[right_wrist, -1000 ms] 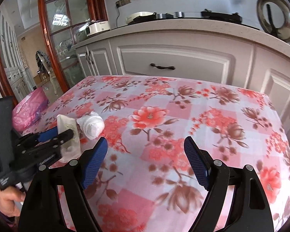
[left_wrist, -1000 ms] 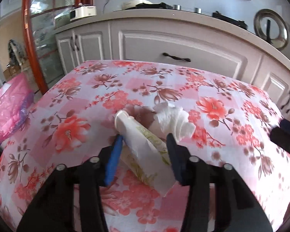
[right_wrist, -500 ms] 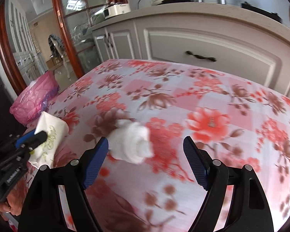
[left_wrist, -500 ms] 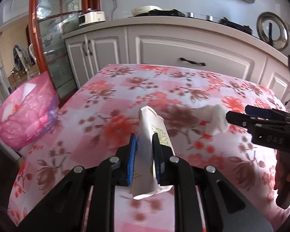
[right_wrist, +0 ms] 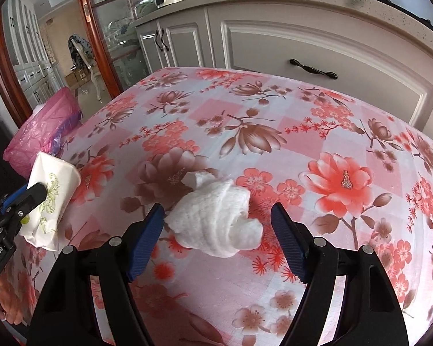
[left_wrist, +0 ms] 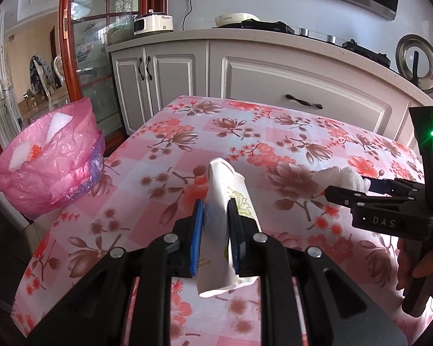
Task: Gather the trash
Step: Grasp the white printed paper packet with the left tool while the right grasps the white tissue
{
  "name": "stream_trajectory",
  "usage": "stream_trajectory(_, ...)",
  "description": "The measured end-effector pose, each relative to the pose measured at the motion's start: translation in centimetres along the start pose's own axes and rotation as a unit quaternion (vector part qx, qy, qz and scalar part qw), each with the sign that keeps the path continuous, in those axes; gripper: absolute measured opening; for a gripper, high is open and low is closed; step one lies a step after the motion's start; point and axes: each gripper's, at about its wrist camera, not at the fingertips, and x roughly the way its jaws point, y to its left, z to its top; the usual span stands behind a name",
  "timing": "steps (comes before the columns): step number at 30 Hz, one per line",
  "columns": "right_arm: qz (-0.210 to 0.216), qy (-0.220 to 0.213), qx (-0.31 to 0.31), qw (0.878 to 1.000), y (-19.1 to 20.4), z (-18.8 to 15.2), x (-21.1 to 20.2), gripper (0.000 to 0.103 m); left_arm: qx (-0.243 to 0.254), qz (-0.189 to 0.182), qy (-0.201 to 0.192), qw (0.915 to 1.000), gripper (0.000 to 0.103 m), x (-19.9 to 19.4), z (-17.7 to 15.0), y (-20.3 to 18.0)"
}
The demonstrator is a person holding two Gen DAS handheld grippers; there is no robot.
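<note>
My left gripper (left_wrist: 215, 213) is shut on a flattened white paper cup (left_wrist: 226, 201) with a green-gold print and holds it above the floral table. The cup also shows at the left of the right wrist view (right_wrist: 50, 193). My right gripper (right_wrist: 216, 222) is open, its blue pads on either side of a crumpled white tissue (right_wrist: 216, 227) lying on the table. The tissue also shows in the left wrist view (left_wrist: 343, 177), partly hidden by the right gripper. A pink trash bag (left_wrist: 46, 161) with white scraps inside stands off the table's left edge.
The table with its pink floral cloth (right_wrist: 303, 150) fills the view. White kitchen cabinets (left_wrist: 274, 77) and a counter stand behind it. A wood-framed glass door (left_wrist: 69, 37) is at the back left. The pink bag also shows in the right wrist view (right_wrist: 40, 127).
My left gripper closed on the paper cup and lifted it, turning toward the pink bag. My right gripper moved left and forward until its open jaws bracket the tissue.
</note>
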Motion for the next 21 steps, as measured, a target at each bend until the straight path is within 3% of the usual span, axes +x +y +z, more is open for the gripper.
stream_trajectory(11,-0.005,0.007,0.009,1.000,-0.3,0.0,0.4,0.062,0.000,0.001,-0.001,1.0000,0.017,-0.3,0.0,-0.1)
stream_trajectory(14,-0.003,0.009,0.007,1.000,-0.4,0.0,0.4,0.049,-0.003,0.001,0.001,1.0000,0.017,-0.3,0.0,-0.2)
stream_trajectory(16,0.000,0.009,0.001,1.000,-0.2,0.0,0.3,0.033,-0.006,0.001,0.004,1.0000,0.017,-0.2,-0.1,-0.2)
stream_trajectory(21,0.004,-0.006,-0.025,1.000,0.7,-0.7,-1.1,0.030,-0.002,-0.002,0.000,1.0000,0.017,-0.9,-0.1,-0.6)
